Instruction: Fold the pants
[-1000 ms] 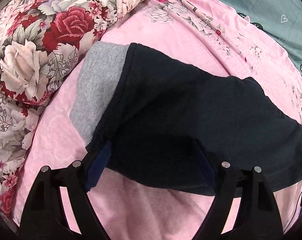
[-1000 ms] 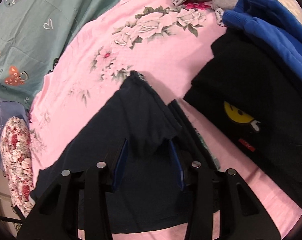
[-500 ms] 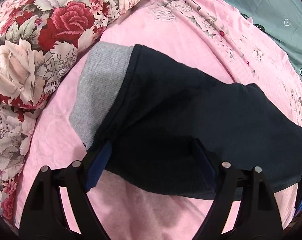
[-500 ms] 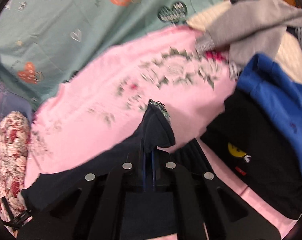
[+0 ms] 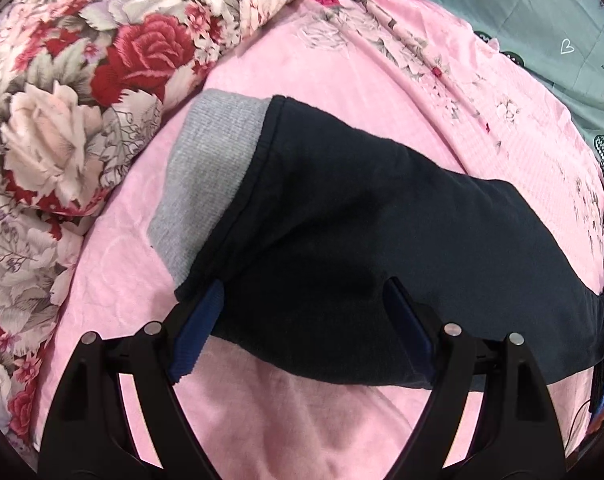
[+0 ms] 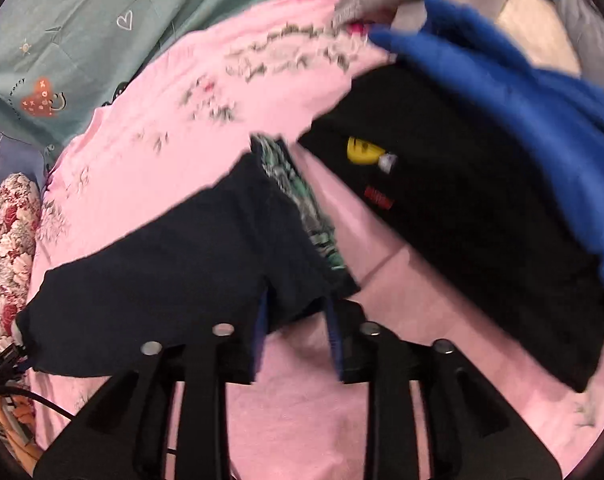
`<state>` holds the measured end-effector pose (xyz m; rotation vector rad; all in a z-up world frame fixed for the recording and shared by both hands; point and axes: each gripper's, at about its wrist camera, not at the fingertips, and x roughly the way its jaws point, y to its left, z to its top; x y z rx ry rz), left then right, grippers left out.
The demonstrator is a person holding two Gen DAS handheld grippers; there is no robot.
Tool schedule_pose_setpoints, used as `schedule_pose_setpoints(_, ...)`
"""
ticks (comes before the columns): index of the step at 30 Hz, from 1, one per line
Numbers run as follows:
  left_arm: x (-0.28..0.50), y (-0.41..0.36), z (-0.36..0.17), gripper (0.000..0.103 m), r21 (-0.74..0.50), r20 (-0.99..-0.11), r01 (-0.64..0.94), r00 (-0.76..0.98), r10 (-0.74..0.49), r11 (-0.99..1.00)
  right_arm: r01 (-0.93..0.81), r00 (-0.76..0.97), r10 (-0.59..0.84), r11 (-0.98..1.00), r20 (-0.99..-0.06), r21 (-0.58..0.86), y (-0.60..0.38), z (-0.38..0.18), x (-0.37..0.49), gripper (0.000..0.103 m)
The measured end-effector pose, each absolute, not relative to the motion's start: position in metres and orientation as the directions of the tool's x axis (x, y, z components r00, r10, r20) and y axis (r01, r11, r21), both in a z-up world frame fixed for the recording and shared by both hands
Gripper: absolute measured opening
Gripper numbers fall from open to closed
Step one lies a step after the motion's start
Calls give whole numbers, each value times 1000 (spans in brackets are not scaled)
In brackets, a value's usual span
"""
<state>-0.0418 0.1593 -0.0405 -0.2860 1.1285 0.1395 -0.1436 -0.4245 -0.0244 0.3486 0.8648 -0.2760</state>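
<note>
On the pink blanket [image 6: 150, 168], a black garment with a yellow smiley [image 6: 461, 208] lies beneath a blue garment [image 6: 521, 92]; a floral quilt [image 5: 74, 112] borders the blanket.

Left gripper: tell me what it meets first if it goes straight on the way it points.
Most likely the dark pants: the left gripper stands wide open with their lower edge between its fingers. The pink blanket lies just beneath, though depth is unclear.

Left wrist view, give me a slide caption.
Open left gripper straddling dark pants with grey waistband on pink blanket.
</note>
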Motion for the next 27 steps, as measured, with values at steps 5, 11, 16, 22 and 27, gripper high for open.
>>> schedule_pose_setpoints(5, -43, 152, -39, 84, -114, -909, -248, 416, 0, 962, 339, 657, -212, 940, -723, 32, -410, -11, -105, 32)
schedule_pose_setpoints(11, -46, 148, -45, 90, -36, -908, -189, 417, 47, 981, 319, 553, -119, 945, -825, 78, -422, -49, -47, 4)
schedule_pose_setpoints(16, -49, 146, -49, 90, -30, -903, -189, 426, 55, 981, 373, 614, -161, 922, -772, 104, -434, -43, -48, 4)
schedule_pose_setpoints(22, -57, 143, -37, 90, -53, -899, -204, 437, 42, 978, 367, 518, -228, 930, -825, -27, -429, -49, -39, 38)
schedule_pose_setpoints(27, -67, 126, -27, 90, -117, -895, -135, 445, -46, 984, 281, 615, -143, 959, -776, 45, -407, -17, -81, 39)
